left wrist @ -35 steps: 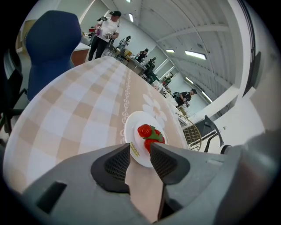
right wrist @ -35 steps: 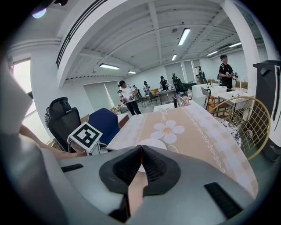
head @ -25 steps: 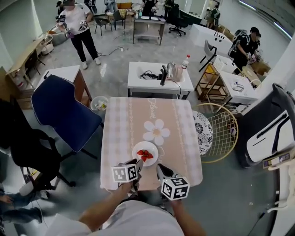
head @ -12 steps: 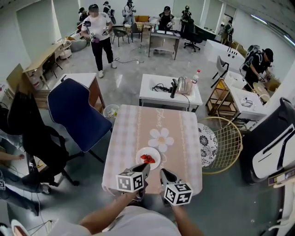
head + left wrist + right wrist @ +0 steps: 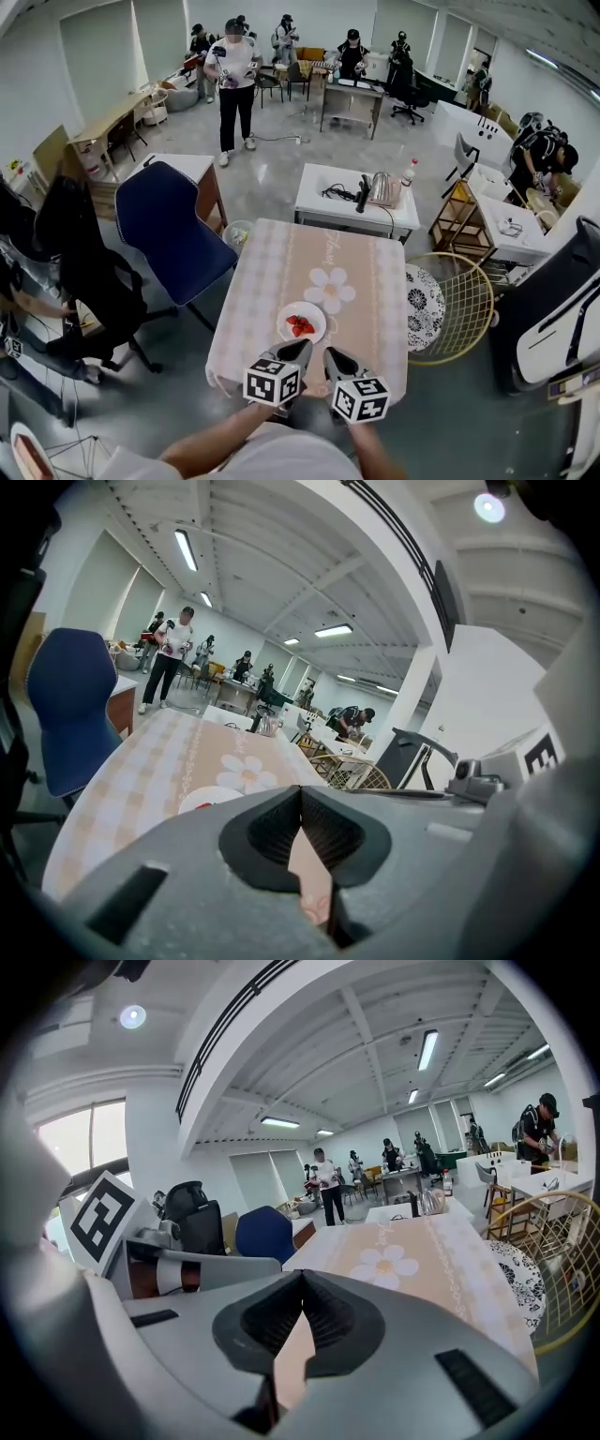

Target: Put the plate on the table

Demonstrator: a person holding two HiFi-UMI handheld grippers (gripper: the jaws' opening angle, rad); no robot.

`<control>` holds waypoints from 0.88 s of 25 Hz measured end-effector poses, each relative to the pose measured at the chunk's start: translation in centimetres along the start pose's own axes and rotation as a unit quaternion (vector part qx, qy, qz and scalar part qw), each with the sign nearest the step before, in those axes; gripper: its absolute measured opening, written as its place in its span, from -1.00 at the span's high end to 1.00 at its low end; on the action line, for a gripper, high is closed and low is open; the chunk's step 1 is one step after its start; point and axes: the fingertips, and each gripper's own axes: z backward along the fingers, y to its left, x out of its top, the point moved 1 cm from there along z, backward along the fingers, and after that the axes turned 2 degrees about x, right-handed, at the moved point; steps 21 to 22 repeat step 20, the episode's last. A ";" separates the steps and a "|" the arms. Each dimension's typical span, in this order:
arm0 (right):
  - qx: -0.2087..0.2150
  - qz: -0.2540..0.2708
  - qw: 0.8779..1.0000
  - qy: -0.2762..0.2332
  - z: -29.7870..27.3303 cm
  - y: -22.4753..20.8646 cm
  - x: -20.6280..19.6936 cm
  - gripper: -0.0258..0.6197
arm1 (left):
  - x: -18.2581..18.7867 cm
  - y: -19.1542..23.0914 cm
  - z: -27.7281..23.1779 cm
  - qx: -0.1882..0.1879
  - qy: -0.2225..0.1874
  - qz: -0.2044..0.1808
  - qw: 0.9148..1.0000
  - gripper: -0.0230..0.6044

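A white plate [image 5: 302, 322] with red strawberries rests on the table [image 5: 262, 291], which wears a pink checked cloth with a flower print, near its front edge. My left gripper [image 5: 302, 348] hovers just short of the plate's near rim, shut with nothing in its jaws. Beside it on the right, my right gripper [image 5: 330, 355] is also shut and empty. In the left gripper view the plate [image 5: 207, 801] peeks over the closed left gripper [image 5: 301, 794]. The right gripper view shows only tablecloth beyond the closed right gripper [image 5: 302, 1279].
A blue chair [image 5: 173, 234] stands left of the table and a round gold wire chair [image 5: 459, 300] to its right. Beyond is a white table [image 5: 356, 202] with a kettle. Several people stand in the back of the room.
The left gripper has pulled back a little from the plate's near edge toward the table front. The plate stays on the table. The head view has tilted up to show more room.
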 end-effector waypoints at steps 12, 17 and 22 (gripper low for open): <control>0.008 -0.010 1.000 0.002 2.2 -0.9 -1.0 0.91 | -1.1 -2.9 0.0 0.002 0.001 -0.015 1.000 0.91; 0.006 -0.016 1.000 0.001 2.5 -1.2 -1.2 0.91 | -1.2 -3.3 -0.2 -0.001 0.003 -0.016 1.000 0.91; 0.005 -0.018 1.000 0.001 2.7 -1.3 -1.3 0.91 | -1.3 -3.6 -0.4 -0.003 0.005 -0.018 1.000 0.91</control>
